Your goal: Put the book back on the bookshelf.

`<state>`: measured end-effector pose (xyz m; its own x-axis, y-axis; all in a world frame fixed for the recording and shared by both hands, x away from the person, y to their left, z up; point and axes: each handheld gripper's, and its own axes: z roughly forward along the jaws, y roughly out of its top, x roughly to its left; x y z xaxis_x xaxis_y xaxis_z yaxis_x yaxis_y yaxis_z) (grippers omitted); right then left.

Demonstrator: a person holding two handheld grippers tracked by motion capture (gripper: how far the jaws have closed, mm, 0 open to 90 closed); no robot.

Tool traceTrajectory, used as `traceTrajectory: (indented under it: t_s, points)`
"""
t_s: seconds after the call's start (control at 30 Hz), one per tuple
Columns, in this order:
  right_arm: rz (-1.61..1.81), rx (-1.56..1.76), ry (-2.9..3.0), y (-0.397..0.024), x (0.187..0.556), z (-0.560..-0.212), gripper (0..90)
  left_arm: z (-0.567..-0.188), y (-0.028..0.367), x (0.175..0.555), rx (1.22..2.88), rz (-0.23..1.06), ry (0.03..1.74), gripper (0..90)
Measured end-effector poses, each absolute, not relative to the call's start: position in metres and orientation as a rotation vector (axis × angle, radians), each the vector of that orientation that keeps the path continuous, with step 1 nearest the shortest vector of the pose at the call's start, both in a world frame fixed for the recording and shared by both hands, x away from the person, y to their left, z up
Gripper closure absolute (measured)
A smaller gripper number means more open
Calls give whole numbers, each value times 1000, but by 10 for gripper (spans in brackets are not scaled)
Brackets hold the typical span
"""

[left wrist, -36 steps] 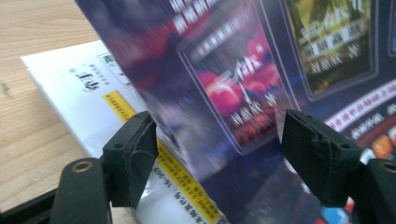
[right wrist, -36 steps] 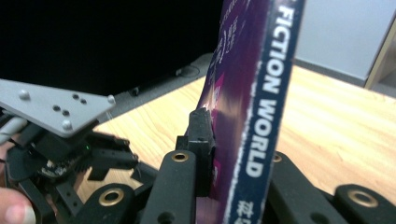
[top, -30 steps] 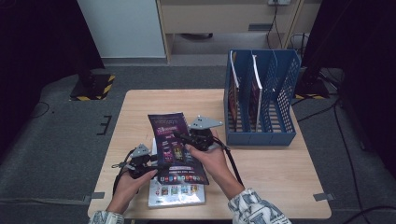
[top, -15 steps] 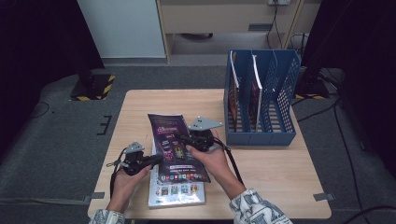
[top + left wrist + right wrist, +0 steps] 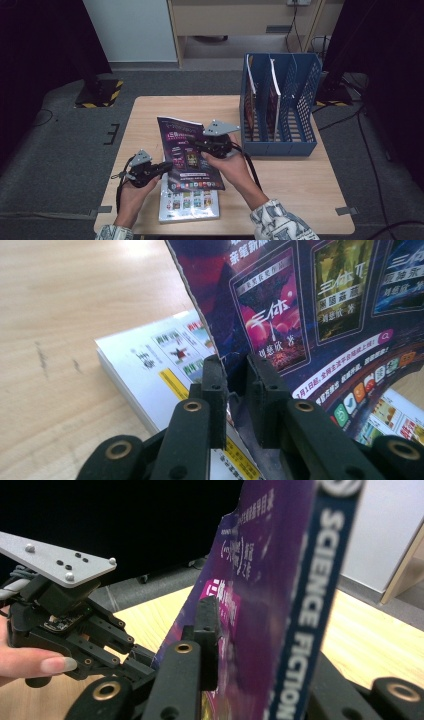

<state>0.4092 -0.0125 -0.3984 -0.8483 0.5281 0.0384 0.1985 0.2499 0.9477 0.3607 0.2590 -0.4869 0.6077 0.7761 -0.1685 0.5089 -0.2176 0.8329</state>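
A purple science-fiction magazine (image 5: 192,155) (image 5: 310,315) (image 5: 260,580) is held tilted above the table between both grippers. My left gripper (image 5: 167,167) (image 5: 235,380) has just been closing and now pinches the magazine's lower left edge between its pads. My right gripper (image 5: 197,146) (image 5: 240,615) grips it near the spine. Its near pad lies against the cover and its far jaw is hidden behind the pages. Those jaws have just been opening slightly, with the magazine still between them. A white magazine (image 5: 187,205) (image 5: 145,370) lies flat on the table underneath.
A blue file rack (image 5: 280,105) stands at the right of the wooden table (image 5: 150,115), with upright magazines in its left slots. Dark floor and cables surround the table.
The left gripper's jaws have closed onto the purple magazine's lower left edge. Both hands have stayed almost where they were.
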Motion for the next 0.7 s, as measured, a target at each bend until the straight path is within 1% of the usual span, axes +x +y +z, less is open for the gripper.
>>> traceTrajectory:
  t_s: [0.2,0.7]
  points:
    - [1678,658,2229,-13,411,-391,756,-483,261,359,1861,392,1007,797]
    - [1723,626,2206,-12,412,-371,748,-479,258,356,1868,429,967,800]
